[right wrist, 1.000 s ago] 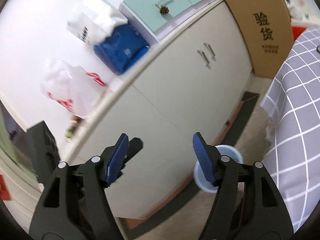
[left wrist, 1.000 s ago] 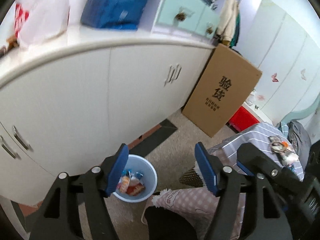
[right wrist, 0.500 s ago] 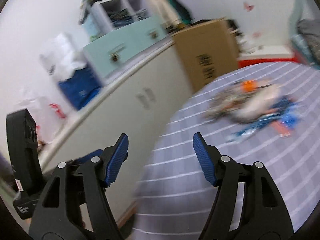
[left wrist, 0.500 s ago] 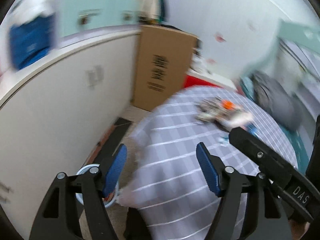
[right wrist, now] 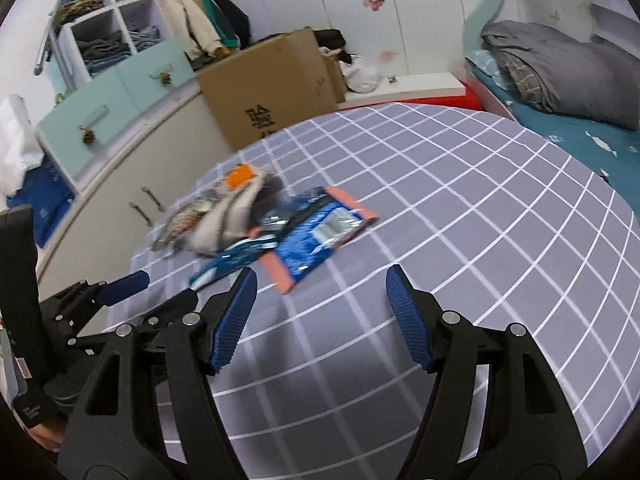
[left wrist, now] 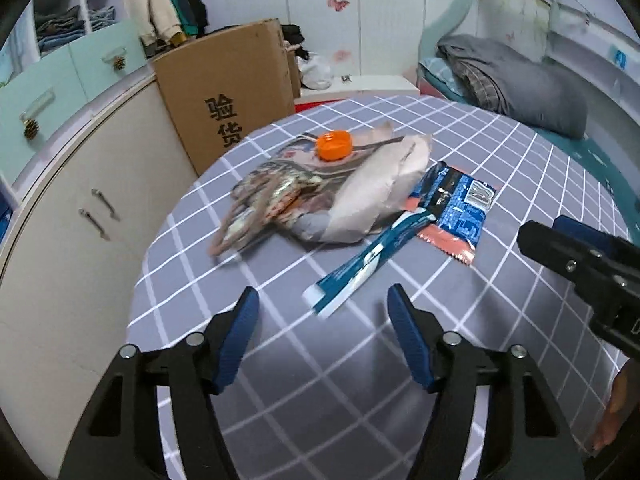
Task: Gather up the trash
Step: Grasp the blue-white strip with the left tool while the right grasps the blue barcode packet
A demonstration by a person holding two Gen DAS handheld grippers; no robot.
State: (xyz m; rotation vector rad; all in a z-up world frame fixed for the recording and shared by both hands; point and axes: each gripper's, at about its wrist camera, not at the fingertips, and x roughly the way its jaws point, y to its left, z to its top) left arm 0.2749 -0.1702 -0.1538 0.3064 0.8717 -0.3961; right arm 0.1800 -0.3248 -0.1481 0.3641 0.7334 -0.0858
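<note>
A heap of trash lies on the grey checked tablecloth (left wrist: 500, 152): an orange cap (left wrist: 335, 145) on crumpled printed wrappers (left wrist: 272, 196), a pale paper bag (left wrist: 376, 192), a blue and salmon packet (left wrist: 456, 208) and a long blue strip wrapper (left wrist: 368, 260). My left gripper (left wrist: 322, 304) is open and empty, just short of the strip wrapper. My right gripper (right wrist: 320, 284) is open and empty, near the blue packet (right wrist: 320, 232). The left gripper also shows at the left of the right wrist view (right wrist: 120, 284).
A cardboard box (left wrist: 228, 92) leans on white cabinets (left wrist: 80, 208) left of the table. A bed with a grey blanket (left wrist: 516, 80) stands at the right. Shelves with clothes (right wrist: 108, 44) are at the back left.
Both views have swung from the cabinets and the floor bin up and right onto the table with the trash. Both grippers stayed open.
</note>
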